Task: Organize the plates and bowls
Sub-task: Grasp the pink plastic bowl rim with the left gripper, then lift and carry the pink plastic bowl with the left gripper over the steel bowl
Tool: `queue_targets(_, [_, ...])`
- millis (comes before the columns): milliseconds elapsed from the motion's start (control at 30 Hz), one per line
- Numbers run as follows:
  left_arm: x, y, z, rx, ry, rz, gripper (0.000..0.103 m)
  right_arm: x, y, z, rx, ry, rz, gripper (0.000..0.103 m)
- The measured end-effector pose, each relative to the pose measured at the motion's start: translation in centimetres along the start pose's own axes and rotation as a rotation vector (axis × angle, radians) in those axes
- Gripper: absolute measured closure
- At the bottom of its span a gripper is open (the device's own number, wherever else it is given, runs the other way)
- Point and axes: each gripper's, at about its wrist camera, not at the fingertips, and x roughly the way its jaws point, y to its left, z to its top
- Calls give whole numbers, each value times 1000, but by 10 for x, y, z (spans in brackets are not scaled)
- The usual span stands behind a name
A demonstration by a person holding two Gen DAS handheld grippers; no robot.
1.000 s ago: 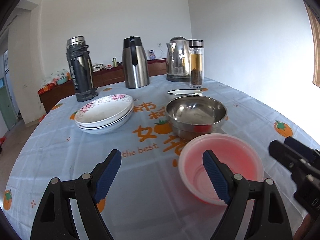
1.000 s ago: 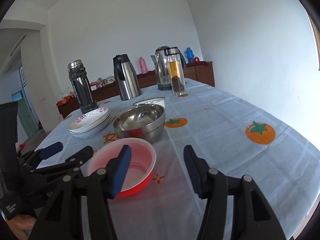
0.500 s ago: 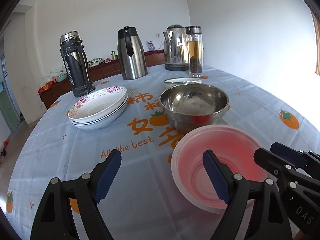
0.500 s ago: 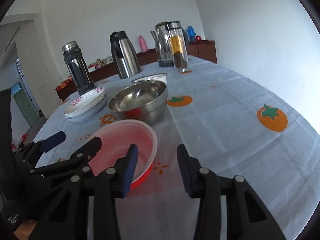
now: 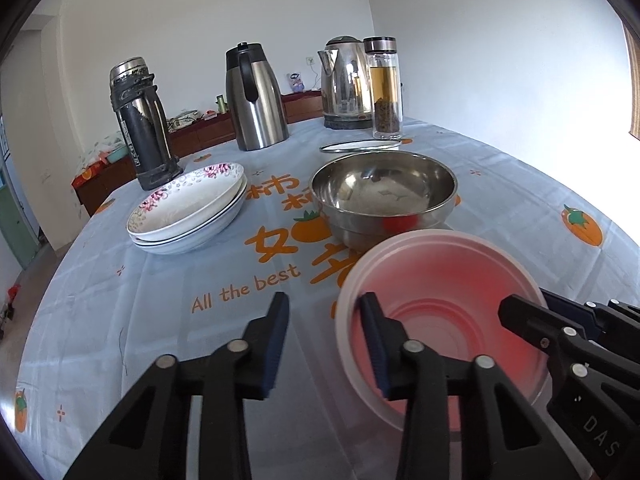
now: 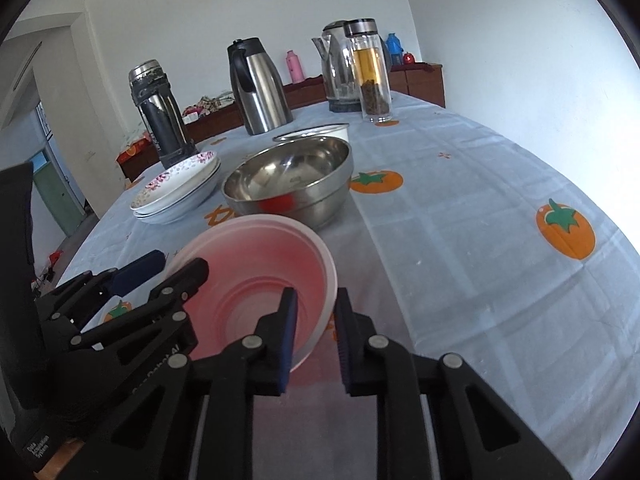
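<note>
Three bowls (image 5: 436,308), stacked plates (image 5: 188,208), four flasks (image 5: 256,96).

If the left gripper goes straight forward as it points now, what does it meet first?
Probably the red plastic bowl: the left gripper is closing with that bowl's near rim between its fingers. Beyond lies the steel bowl, though depth is unclear.

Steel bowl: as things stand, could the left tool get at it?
Probably not directly. The steel bowl sits right behind the pink bowl, whose rim lies between the left tool's closing jaws, so the pink bowl blocks the straight path.
</note>
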Motion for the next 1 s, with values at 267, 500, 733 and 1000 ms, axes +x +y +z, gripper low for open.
queue_targets(267, [-4,3,0,-72,6,-80,80,-7,1,-2,15,-35,28,95])
queue_targets(500, [-9,4,1,-82,-12,-90,80,-3,0,0,35,-21,52,95])
queue_targets(733, [-15,9,6,-107,-26,-102,80,-12,1,9,51,-36,80,95])
queue_targets(1000, [-25,12,31,-105,-82,-105,80,-21,1,30,66,-61,115,95])
